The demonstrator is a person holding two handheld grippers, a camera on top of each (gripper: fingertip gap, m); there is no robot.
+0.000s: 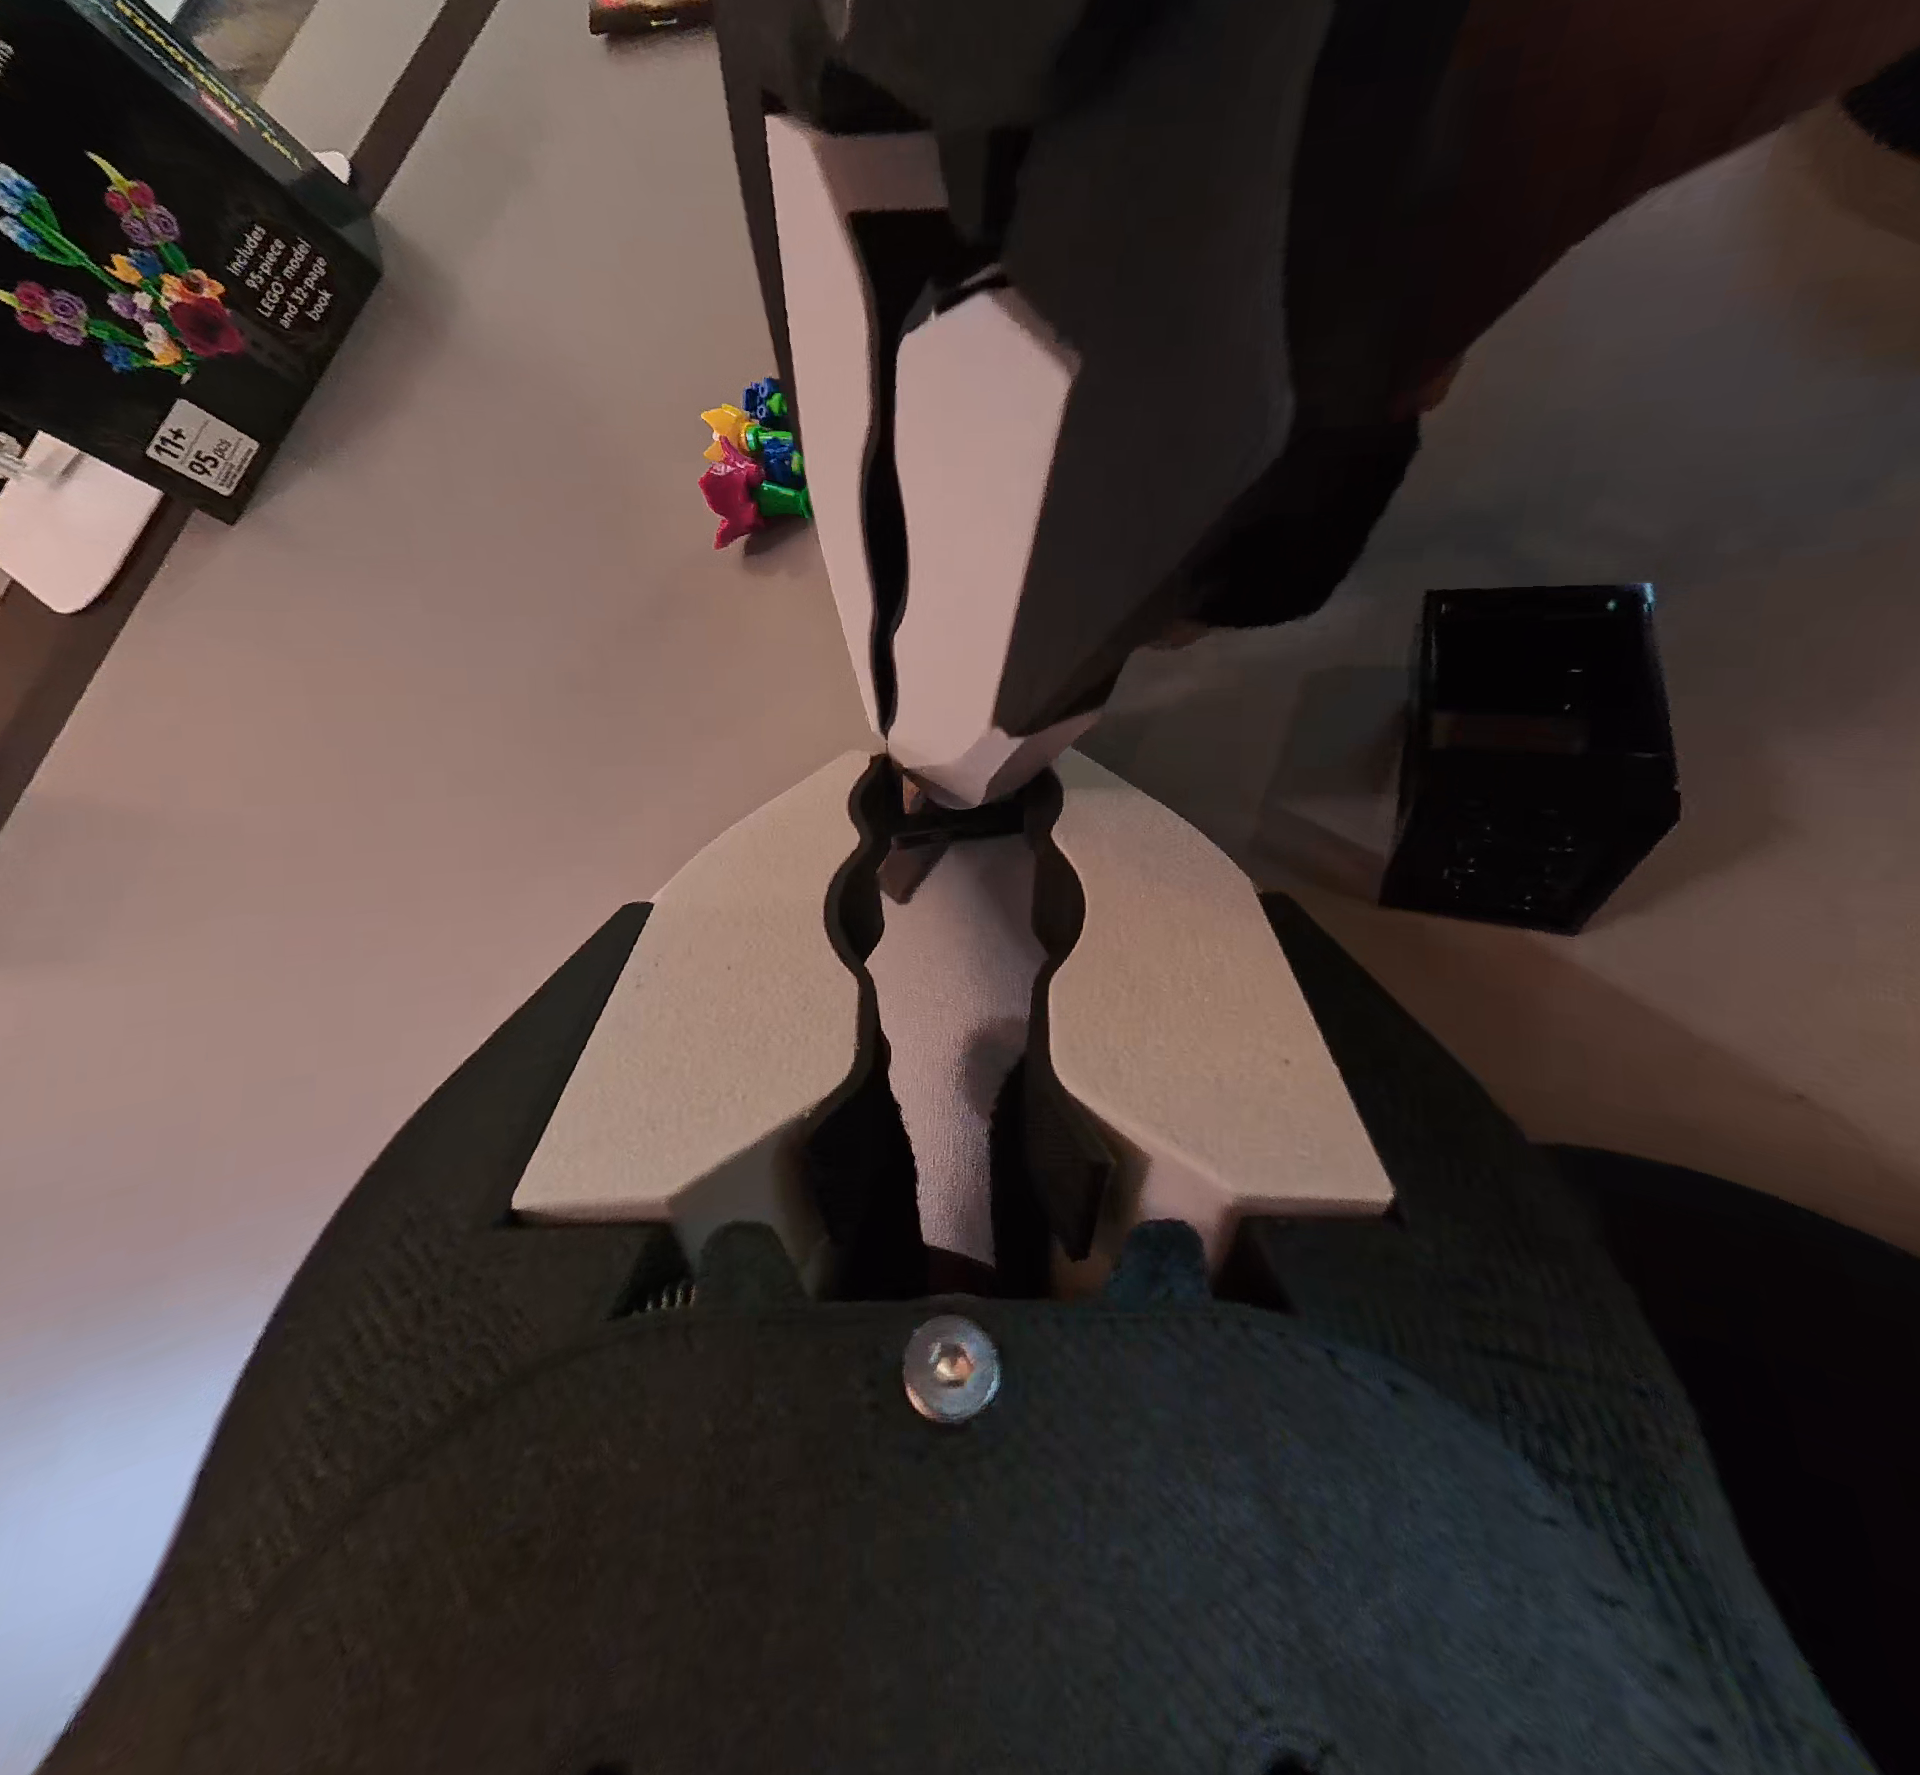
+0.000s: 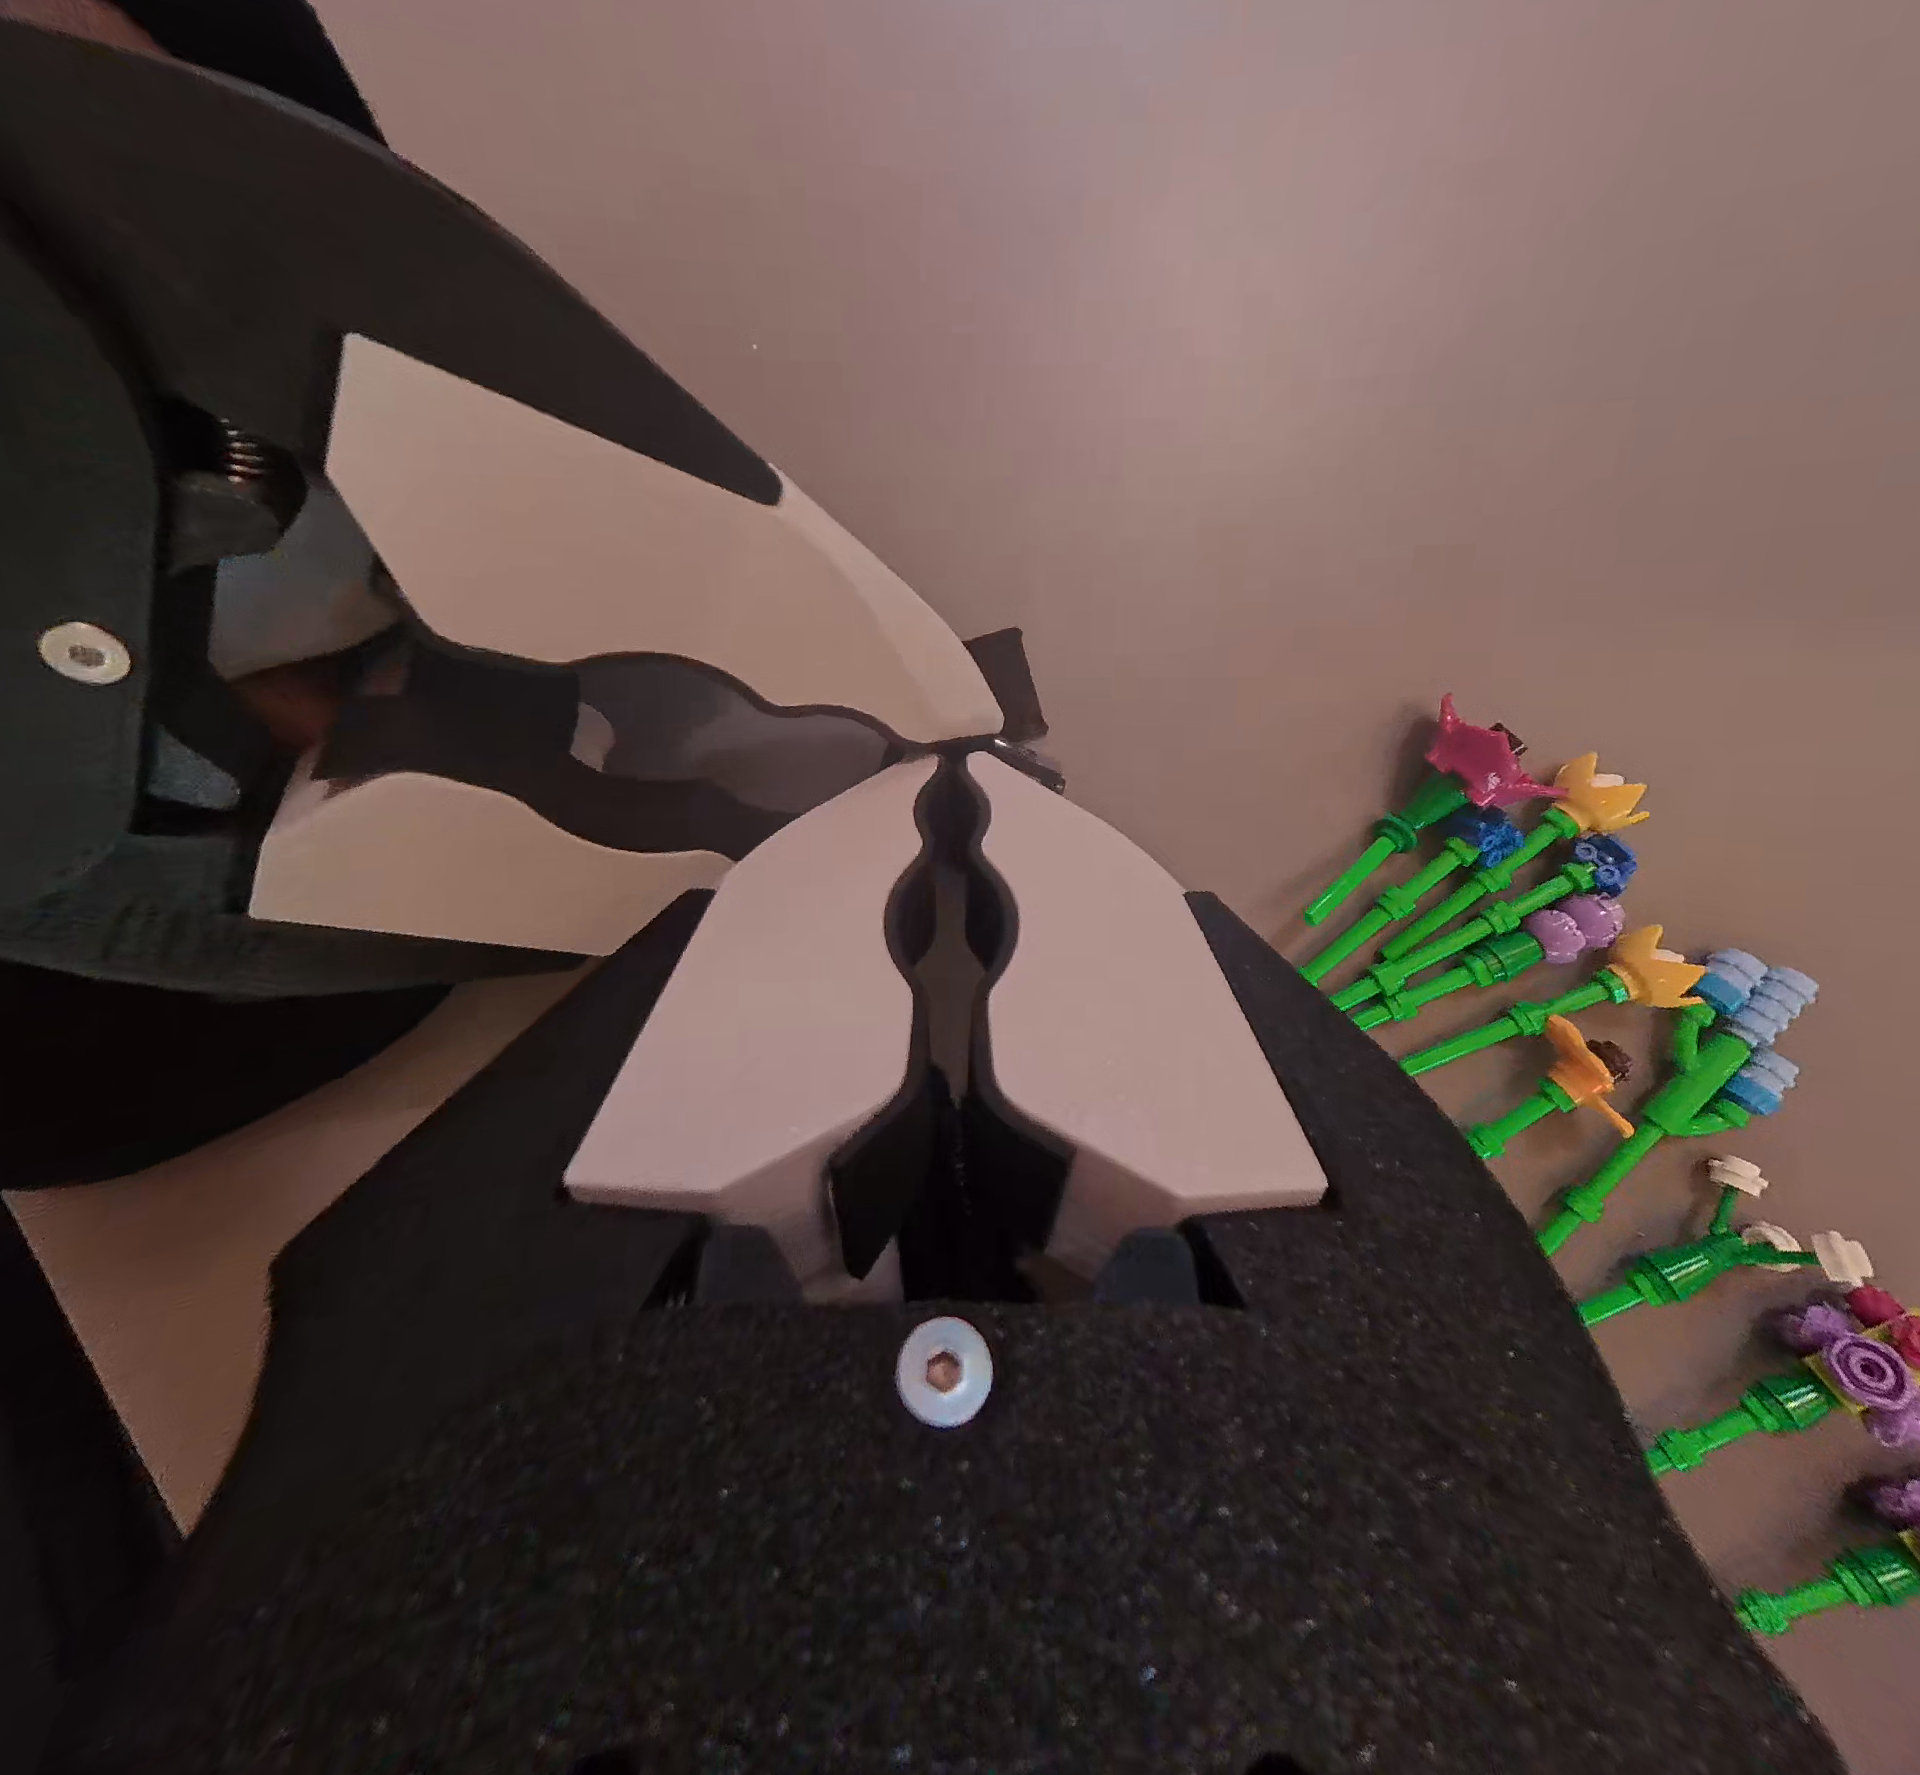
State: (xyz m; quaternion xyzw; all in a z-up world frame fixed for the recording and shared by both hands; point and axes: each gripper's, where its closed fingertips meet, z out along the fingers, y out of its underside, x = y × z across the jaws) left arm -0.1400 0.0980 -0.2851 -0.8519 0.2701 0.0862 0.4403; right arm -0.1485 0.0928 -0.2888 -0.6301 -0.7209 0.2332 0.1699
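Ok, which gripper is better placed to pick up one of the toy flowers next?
Probably the right gripper: the row of toy flowers lies just beside it. The left gripper is shut on a small black piece, with flowers farther off.

- Dim, warm indoor light in both views; the surface [image 1: 520, 790] reads pinkish grey, brightest at the top of the right wrist view.
- Soft shadows lie beside the black box [image 1: 1527, 759].
- Strong fisheye bending at the edges.
- The right claw [image 1: 894, 738] is slightly motion-blurred; the flowers [image 2: 1558, 977] are fairly sharp.
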